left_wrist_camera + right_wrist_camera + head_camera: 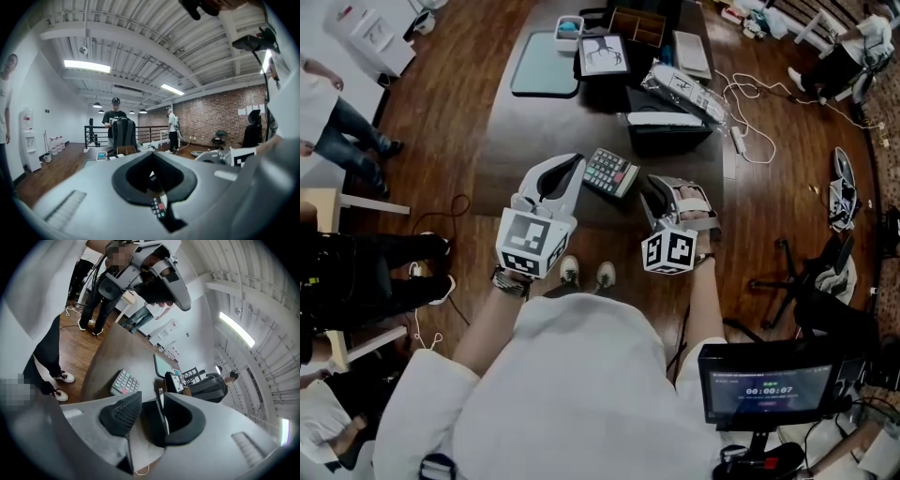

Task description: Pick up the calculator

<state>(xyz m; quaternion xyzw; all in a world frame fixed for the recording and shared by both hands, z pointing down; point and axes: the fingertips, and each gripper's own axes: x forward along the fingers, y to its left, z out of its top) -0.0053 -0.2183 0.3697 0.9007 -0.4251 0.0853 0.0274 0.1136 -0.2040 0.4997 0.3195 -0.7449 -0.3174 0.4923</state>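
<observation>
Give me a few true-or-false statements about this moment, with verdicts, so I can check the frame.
1. The calculator lies on the table. True.
2. The right gripper is clamped on the calculator. False: its jaws stand apart with nothing between them, and the calculator lies on the table ahead of them.
3. A teal tray lies further back on the table. True.
4. The calculator's keys face down. False: they face up.

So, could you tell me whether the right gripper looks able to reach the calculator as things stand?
Probably yes: the right gripper is open and empty, and the calculator lies just ahead on the table, nothing between them.
</observation>
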